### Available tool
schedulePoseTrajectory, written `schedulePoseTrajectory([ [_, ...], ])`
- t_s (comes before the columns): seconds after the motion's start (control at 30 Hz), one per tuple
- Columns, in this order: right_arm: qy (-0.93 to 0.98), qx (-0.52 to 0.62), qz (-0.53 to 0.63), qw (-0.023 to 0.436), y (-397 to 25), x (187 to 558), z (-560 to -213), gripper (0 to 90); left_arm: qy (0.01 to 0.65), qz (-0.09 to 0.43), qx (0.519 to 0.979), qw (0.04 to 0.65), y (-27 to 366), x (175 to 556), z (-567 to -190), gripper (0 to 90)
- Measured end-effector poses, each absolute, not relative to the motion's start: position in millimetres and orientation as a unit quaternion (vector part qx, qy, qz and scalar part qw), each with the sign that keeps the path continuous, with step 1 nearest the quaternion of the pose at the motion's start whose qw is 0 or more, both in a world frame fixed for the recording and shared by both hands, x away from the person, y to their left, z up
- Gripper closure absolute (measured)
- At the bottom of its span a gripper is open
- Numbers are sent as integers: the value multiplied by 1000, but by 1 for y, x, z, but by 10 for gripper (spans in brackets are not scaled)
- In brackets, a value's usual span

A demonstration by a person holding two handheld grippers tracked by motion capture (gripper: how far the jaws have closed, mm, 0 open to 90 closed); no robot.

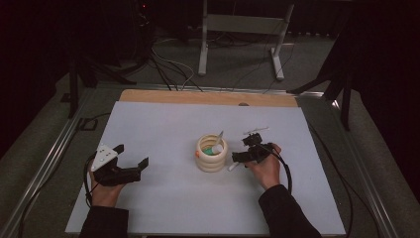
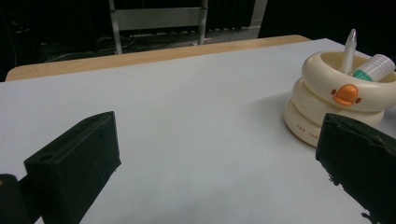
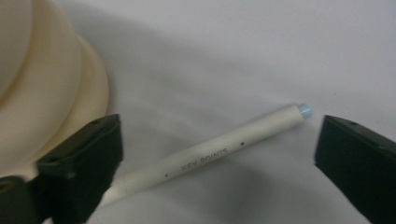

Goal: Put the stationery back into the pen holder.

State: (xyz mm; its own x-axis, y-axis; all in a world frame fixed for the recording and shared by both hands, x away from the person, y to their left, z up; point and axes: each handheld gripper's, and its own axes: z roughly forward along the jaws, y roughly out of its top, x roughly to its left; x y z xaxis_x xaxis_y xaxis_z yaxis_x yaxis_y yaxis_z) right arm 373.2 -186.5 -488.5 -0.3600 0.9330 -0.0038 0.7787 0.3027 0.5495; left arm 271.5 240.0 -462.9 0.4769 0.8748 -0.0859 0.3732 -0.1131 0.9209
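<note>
We see a cream-white pen (image 3: 219, 150) lying flat on the white table (image 1: 163, 124), just beside the right flank of the cream ringed holder (image 1: 211, 153), which stands a little right of the table's middle, closer to the near edge than the far one. In the right gripper view the pen bears the print "KEY POINTS" and ends in a pale blue tip; it lies slantwise between the two black jaws, which stand wide apart with the pen untouched. In the high view the pen (image 1: 233, 167) pokes out just below the right gripper (image 1: 247, 151), whose hand (image 1: 267, 168) rests on the table toward the near right.

The holder (image 2: 336, 105) is stacked of rounded rings, with an orange beak-like knob on its side. In it we see a slim white pen (image 2: 348, 51) standing upright and a white marker with a green band (image 2: 373, 69) leaning against the rim.

The left gripper (image 1: 132, 157) sits well apart, near the table's left edge, jaws spread wide over bare table with nothing between them. A wooden strip (image 1: 208, 97) runs along the far edge.
</note>
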Motion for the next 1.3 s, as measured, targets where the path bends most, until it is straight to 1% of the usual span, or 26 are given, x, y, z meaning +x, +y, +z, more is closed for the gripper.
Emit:
schedulePoseTrajectory([
  [0.1, 791, 547, 225, 159, -186, 374, -492, 75, 445, 253, 702, 496, 240, 272, -463, 2],
  [0.23, 791, 556, 214, 143, -186, 377, -497, 194, 445, 253, 701, 496, 240, 272, -463, 2],
  [0.33, 793, 559, 209, 122, -186, 379, -502, 410, 445, 252, 702, 496, 240, 272, -463, 2],
  [0.37, 796, 557, 199, 129, -184, 380, -503, 473, 445, 253, 702, 496, 240, 272, -463, 2],
  [0.4, 800, 551, 194, 136, -183, 380, -502, 511, 445, 253, 702, 496, 240, 272, -463, 2],
  [0.43, 804, 547, 192, 134, -183, 380, -501, 579, 445, 252, 702, 496, 240, 271, -463, 2],
  [0.5, 806, 544, 191, 130, -183, 380, -500, 579, 445, 252, 702, 496, 240, 271, -463, 2],
  [0.53, 806, 544, 191, 130, -183, 380, -500, 672, 445, 252, 702, 496, 240, 271, -463, 2],
  [0.57, 806, 544, 191, 130, -183, 380, -500, 672, 445, 253, 700, 498, 240, 271, -463, 2],
  [0.6, 814, 536, 189, 120, -187, 382, -499, 789, 445, 253, 700, 498, 240, 271, -463, 2],
  [0.7, 819, 531, 185, 114, -188, 383, -498, 792, 445, 253, 702, 495, 240, 271, -463, 2],
  [0.8, 836, 510, 161, 124, -182, 383, -497, 794, 446, 253, 701, 497, 240, 271, -463, 2],
  [0.9, 840, 505, 154, 125, -181, 384, -496, 795, 446, 253, 700, 497, 241, 271, -463, 2],
  [0.97, 842, 503, 153, 123, -181, 384, -496, 795, 446, 253, 700, 497, 241, 271, -463, 2],
  [1.1, 842, 505, 158, 104, -186, 386, -494, 796, 445, 253, 702, 495, 241, 271, -463, 2],
  [1.3, 840, 505, 171, 102, -191, 384, -491, 796, 446, 253, 702, 494, 240, 271, -463, 2],
])
